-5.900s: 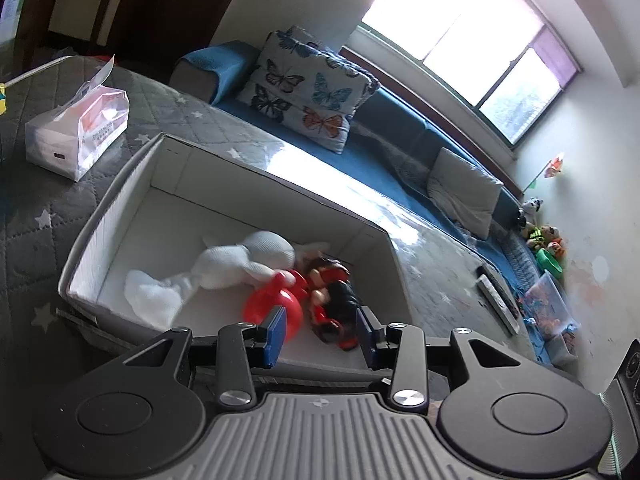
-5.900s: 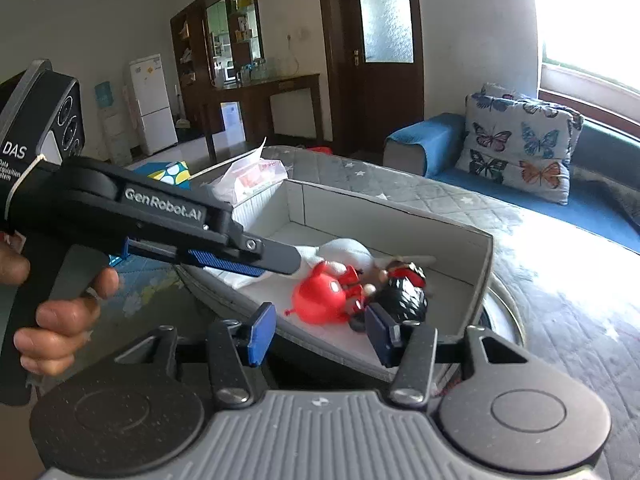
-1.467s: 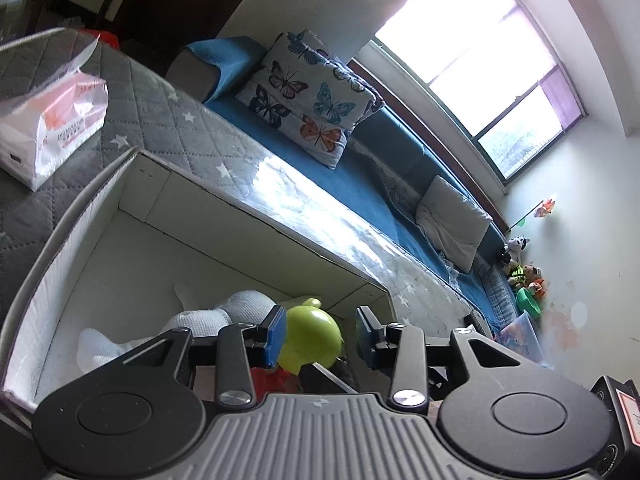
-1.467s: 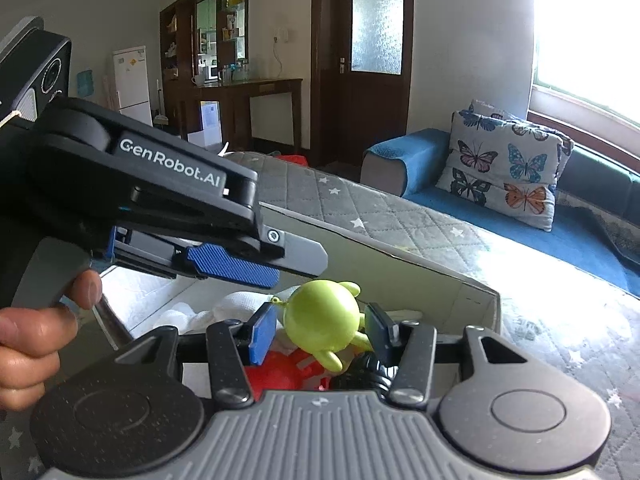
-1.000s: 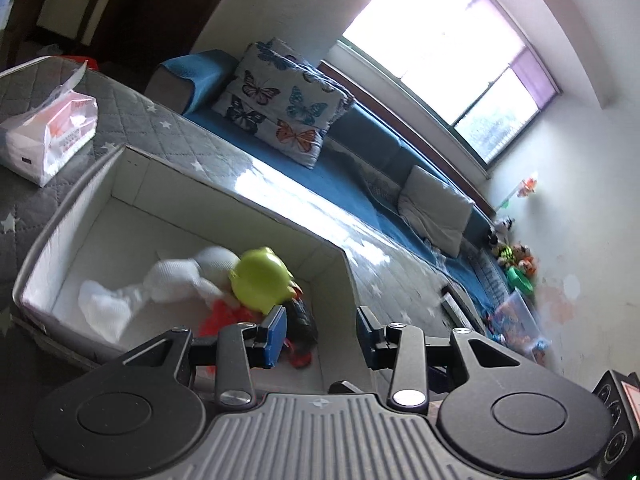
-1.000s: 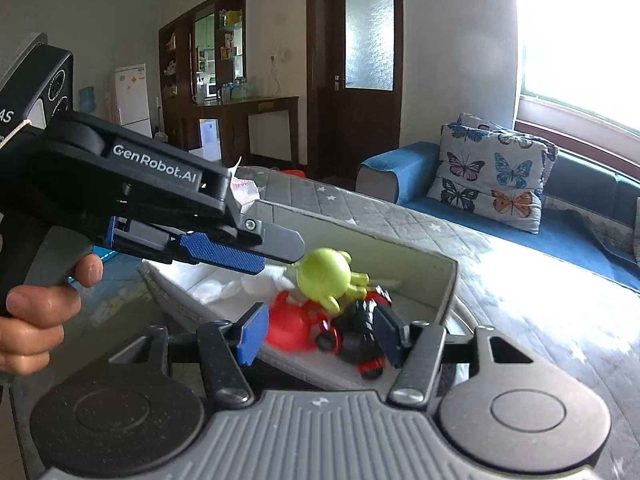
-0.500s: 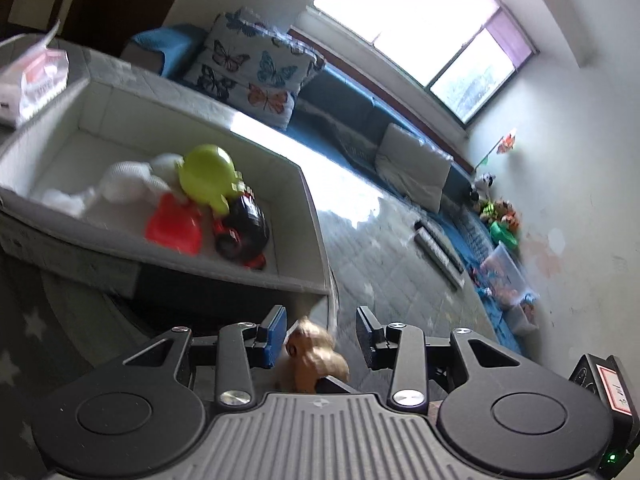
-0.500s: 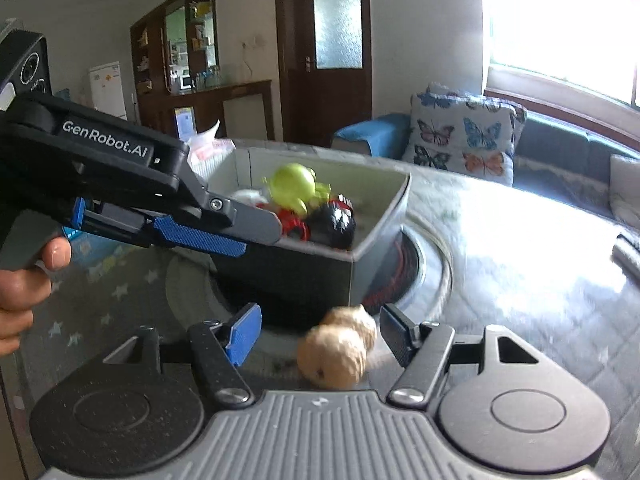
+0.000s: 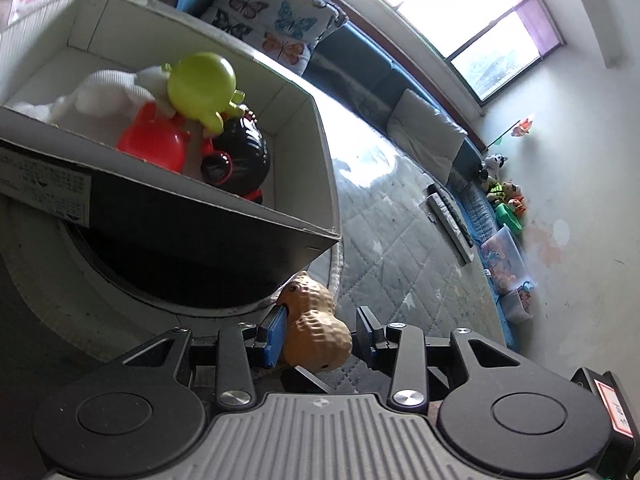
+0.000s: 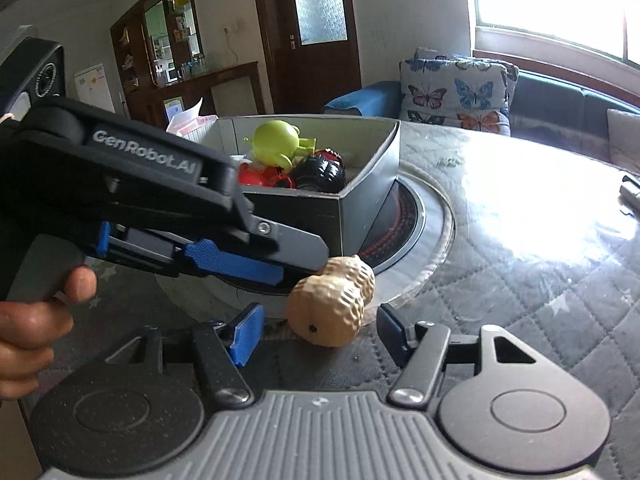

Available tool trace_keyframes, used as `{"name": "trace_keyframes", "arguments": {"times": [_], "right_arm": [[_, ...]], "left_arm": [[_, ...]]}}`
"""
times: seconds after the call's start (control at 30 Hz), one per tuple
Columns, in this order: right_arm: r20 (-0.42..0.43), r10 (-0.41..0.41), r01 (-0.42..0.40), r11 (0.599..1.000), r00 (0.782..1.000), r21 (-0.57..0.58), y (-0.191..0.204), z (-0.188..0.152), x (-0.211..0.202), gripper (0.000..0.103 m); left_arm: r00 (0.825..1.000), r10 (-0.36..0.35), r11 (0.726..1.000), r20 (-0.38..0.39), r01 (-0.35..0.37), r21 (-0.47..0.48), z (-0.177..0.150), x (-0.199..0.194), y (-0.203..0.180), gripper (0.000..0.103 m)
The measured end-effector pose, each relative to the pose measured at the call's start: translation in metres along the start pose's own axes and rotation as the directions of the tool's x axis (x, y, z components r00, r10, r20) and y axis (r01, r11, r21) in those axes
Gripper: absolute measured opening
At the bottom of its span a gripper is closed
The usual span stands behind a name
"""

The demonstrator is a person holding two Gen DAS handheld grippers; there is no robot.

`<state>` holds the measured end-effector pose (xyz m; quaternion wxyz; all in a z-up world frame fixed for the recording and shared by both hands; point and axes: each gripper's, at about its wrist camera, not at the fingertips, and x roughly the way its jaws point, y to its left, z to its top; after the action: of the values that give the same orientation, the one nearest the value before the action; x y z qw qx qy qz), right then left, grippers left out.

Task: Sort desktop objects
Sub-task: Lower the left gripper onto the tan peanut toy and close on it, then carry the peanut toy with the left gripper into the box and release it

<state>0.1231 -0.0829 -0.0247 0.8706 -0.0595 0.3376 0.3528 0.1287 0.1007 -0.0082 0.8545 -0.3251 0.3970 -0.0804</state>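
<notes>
A tan peanut-shaped toy (image 9: 314, 326) lies on the quilted table beside the box; it also shows in the right wrist view (image 10: 332, 304). My left gripper (image 9: 320, 330) is open with the peanut between its fingers, the left pad touching or nearly touching it. My right gripper (image 10: 316, 332) is open, just in front of the peanut. The grey cardboard box (image 9: 304, 120) holds a green round toy (image 9: 202, 82), a red toy (image 9: 154, 142), a black toy (image 9: 240, 156) and a white plush (image 9: 104, 94). The box also shows in the right wrist view (image 10: 360, 172).
The box stands on a round hob-like plate (image 10: 404, 216) set in the table. Remote controls (image 9: 448, 216) lie further along the table. A tissue pack (image 10: 192, 122) sits behind the box. A sofa with butterfly cushions (image 10: 456, 92) lies beyond.
The green toy was let go into the box. Both grippers then dropped from over the box to the table beside it, and my left gripper now straddles the peanut toy.
</notes>
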Motion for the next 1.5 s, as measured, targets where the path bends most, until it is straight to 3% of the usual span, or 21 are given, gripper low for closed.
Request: {"name": "trace_keyframes", "arguments": {"times": [0.27, 0.53, 0.7, 0.9, 1.2, 1.5], "right_arm": [[-0.01, 0.014, -0.013, 1.0, 1.0, 0.023, -0.005, -0.006, 0.005, 0.057], [-0.015, 0.022, -0.022, 0.999, 1.0, 0.027, -0.003, -0.009, 0.005, 0.052], [-0.015, 0.017, -0.016, 0.999, 1.0, 0.034, -0.002, -0.007, 0.002, 0.044], [-0.011, 0.019, -0.019, 1.0, 1.0, 0.021, 0.007, -0.008, -0.006, 0.044], [0.048, 0.046, -0.043, 0.997, 0.998, -0.061, 0.038, 0.008, -0.032, 0.044], [0.119, 0.109, -0.086, 0.979, 0.987, -0.186, 0.073, 0.061, -0.017, 0.044]], "left_arm": [[0.999, 0.022, 1.0, -0.026, -0.022, -0.015, 0.001, 0.013, 0.004, 0.041], [0.999, -0.005, 1.0, -0.042, 0.004, -0.015, 0.001, 0.02, 0.006, 0.041], [0.999, -0.013, 1.0, -0.047, 0.013, -0.003, 0.001, 0.019, 0.005, 0.039], [0.999, -0.025, 1.0, -0.039, 0.025, 0.001, -0.003, 0.009, 0.006, 0.039], [0.996, -0.061, 0.998, 0.062, 0.06, 0.017, -0.009, -0.046, 0.007, 0.039], [0.975, -0.034, 0.999, 0.222, 0.033, 0.009, 0.026, -0.095, 0.016, 0.039]]}}
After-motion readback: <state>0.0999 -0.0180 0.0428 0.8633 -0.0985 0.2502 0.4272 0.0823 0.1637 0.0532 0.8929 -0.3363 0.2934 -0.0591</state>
